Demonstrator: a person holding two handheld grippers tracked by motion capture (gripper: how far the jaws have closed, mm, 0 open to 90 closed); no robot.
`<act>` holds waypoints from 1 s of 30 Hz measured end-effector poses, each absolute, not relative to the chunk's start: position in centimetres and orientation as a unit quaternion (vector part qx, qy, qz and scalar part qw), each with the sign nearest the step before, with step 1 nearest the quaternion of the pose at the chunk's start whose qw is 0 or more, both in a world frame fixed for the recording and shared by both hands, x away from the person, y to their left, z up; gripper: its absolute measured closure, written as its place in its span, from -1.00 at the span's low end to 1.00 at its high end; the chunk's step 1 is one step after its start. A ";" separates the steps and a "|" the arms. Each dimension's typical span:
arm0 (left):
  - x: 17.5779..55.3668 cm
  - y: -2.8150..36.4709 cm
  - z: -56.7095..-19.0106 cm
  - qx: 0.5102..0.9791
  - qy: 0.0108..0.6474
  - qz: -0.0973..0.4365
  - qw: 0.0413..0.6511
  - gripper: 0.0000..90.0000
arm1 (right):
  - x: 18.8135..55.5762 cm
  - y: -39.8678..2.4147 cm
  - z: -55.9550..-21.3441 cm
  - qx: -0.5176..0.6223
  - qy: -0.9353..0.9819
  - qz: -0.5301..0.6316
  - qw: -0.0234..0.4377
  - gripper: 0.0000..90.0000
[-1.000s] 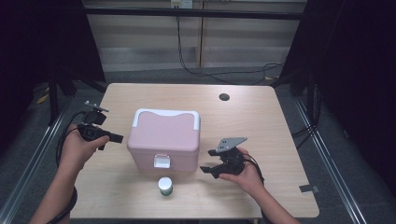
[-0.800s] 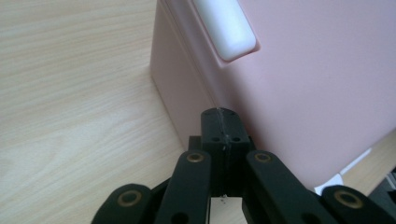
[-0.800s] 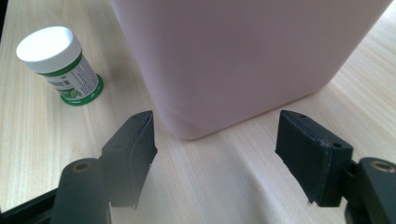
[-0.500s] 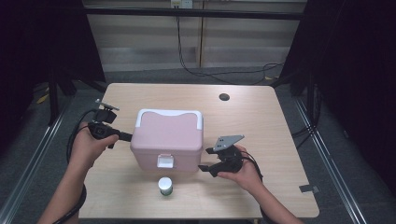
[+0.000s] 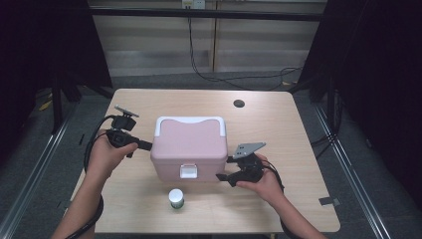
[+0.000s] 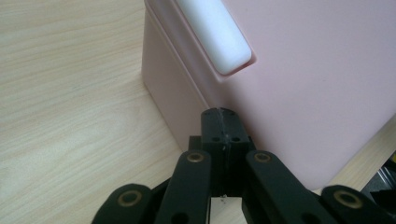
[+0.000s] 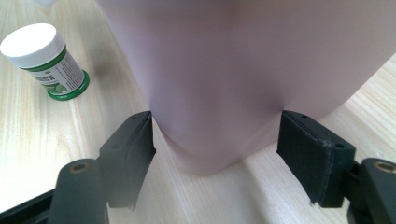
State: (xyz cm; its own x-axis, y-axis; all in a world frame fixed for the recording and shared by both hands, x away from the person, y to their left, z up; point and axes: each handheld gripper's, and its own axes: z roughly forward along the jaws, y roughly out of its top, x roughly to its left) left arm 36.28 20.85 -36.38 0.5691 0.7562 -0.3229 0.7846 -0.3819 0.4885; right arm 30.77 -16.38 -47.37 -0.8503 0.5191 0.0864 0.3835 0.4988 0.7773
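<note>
A pink box (image 5: 189, 147) with a white handle (image 5: 189, 122) and a white latch (image 5: 188, 171) stands in the middle of the wooden table (image 5: 278, 129). My left gripper (image 5: 148, 145) is shut, nothing between its jaws, its tips against the box's left wall. In the left gripper view the shut tips (image 6: 219, 116) meet the pink wall (image 6: 303, 70) below the handle (image 6: 215, 32). My right gripper (image 5: 225, 169) is open, its jaws straddling the box's front right corner. In the right gripper view the gripper (image 7: 217, 126) has a pad on either side of the rounded corner (image 7: 224, 60).
A small white-capped bottle with a green label (image 5: 176, 198) stands in front of the box, also left of the right gripper's jaws (image 7: 44, 56). A round hole (image 5: 239, 103) lies at the table's far right. Cables trail off the left edge.
My left hand has moved right, bringing its shut gripper against the box's left side. The box has shifted slightly right. The right gripper has stayed at the corner.
</note>
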 end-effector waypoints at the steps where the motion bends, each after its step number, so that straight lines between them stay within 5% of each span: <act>1: 36.3 20.7 -36.4 0.830 0.464 -0.023 0.307 1.00 | 30.8 -16.5 -47.4 0.263 0.861 0.427 0.080 -0.40; 30: 36.8 16.8 -36.3 0.839 0.452 -0.023 0.302 1.00 | 31.0 -19.9 -47.4 0.284 0.856 0.423 0.089 -0.41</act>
